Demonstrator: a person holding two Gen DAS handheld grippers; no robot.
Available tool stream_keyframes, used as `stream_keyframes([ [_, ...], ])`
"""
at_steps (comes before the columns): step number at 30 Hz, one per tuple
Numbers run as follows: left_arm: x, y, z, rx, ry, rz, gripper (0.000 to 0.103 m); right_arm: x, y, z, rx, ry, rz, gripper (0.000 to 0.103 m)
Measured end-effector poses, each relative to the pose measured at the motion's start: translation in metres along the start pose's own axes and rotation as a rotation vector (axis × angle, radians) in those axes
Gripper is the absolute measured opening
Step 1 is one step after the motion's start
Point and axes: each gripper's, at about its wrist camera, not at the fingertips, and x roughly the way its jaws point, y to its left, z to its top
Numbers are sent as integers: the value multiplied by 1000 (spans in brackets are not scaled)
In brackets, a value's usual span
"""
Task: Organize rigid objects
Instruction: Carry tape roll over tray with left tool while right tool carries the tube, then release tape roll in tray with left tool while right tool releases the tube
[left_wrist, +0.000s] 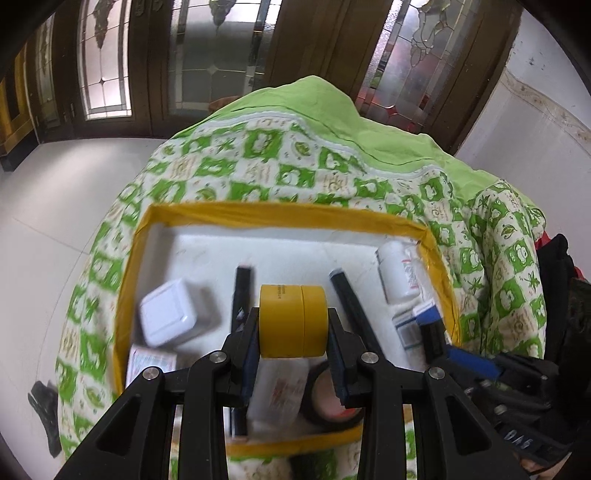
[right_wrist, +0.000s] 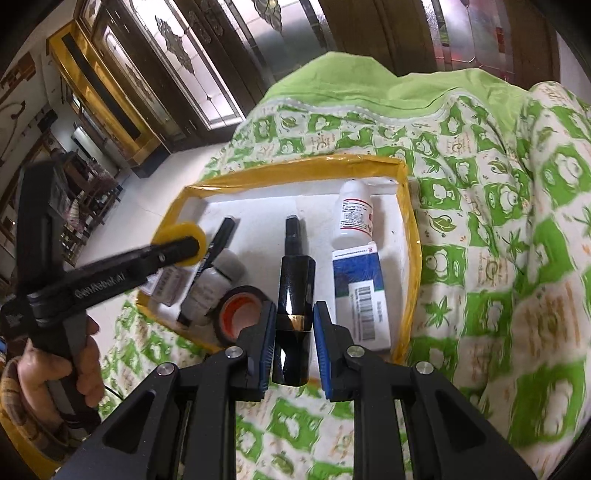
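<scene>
Left gripper (left_wrist: 293, 325) clamped on yellow jar (left_wrist: 293, 319), mid-frame above yellow-rimmed tray (left_wrist: 280, 218); right gripper (right_wrist: 294, 328) gripping black bottle (right_wrist: 293, 314) over near rim; bare white floor upper left.

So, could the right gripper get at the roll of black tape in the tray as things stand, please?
Probably not yet: the right gripper is shut on a black bottle, so its jaws are occupied. The tape lies just left of it, uncovered, so the way is otherwise free.
</scene>
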Motion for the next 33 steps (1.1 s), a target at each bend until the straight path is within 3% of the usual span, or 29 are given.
stream_keyframes([
  [19, 51, -8, 13, 28, 62, 43, 34, 33, 4, 6, -38, 77, -36, 20],
  [33, 62, -11, 12, 43, 77, 71, 34, 41, 1, 14, -57, 53, -68, 20],
])
